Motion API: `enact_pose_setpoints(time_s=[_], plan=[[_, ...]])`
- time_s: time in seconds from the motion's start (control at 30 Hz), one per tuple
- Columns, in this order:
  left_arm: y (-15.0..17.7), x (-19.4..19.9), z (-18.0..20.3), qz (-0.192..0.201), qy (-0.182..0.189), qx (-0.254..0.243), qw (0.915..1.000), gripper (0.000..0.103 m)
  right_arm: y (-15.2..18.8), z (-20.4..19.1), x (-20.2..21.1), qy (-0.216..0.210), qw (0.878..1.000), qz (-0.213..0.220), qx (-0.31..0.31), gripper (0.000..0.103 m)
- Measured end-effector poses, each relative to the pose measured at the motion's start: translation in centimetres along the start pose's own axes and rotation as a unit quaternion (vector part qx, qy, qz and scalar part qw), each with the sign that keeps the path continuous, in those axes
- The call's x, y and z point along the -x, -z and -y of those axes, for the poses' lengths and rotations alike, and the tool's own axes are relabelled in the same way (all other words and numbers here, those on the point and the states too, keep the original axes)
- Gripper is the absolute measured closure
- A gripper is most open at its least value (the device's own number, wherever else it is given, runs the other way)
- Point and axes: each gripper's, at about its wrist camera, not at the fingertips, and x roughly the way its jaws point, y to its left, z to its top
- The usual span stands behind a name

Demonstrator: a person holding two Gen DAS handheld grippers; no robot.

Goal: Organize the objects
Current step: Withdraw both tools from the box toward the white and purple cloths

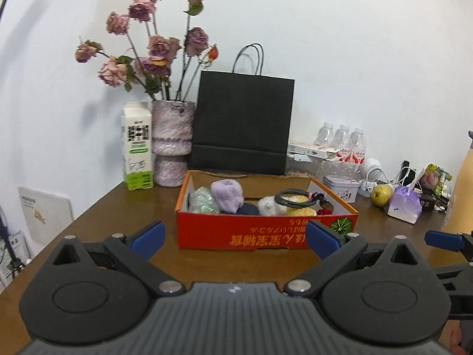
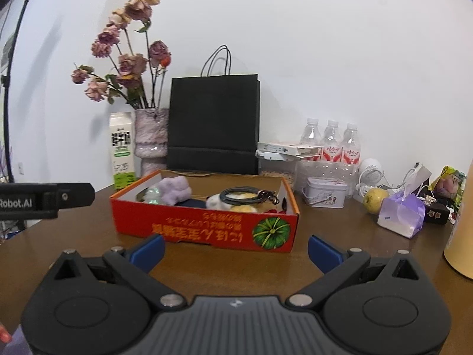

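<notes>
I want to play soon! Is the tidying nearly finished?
Partly. The red box already holds a purple plush and a coiled cable. Both the left gripper and right gripper are open, holding nothing. A yellow-green fruit and a purple-ribboned gift box sit outside it.

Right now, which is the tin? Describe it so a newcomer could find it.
Start at the red box mid-table. Just past its right far corner, before the water bottles, sits the tin: a small pale oval with a lid, unlike the yellow-green fruit to its right.
</notes>
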Motion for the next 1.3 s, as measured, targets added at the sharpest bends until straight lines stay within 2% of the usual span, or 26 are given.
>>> enact_pose_setpoints(time_s=[0.4,0.7,1.07,1.3], plan=[[1.5,7.4,-2.3,-0.009,-0.025,0.006,0.9996,0.0,1.7,-2.7,6.7,-0.027,1.0,-0.007,0.005,0.0],[3.2,11.3,-4.0,-0.038,-0.044,0.014,0.9982,0.0,2.8,-4.4,10.5,-0.043,0.999,-0.015,0.009,0.0],[5.1,13.5,-5.5,-0.064,-0.041,0.018,0.997,0.0,3.9,-6.0,12.5,-0.053,0.998,-0.033,0.015,0.0],[6.4,14.8,-6.3,-0.072,-0.047,0.013,0.9962,0.0,5.1,-7.5,12.1,-0.092,0.993,-0.067,0.017,0.0]])
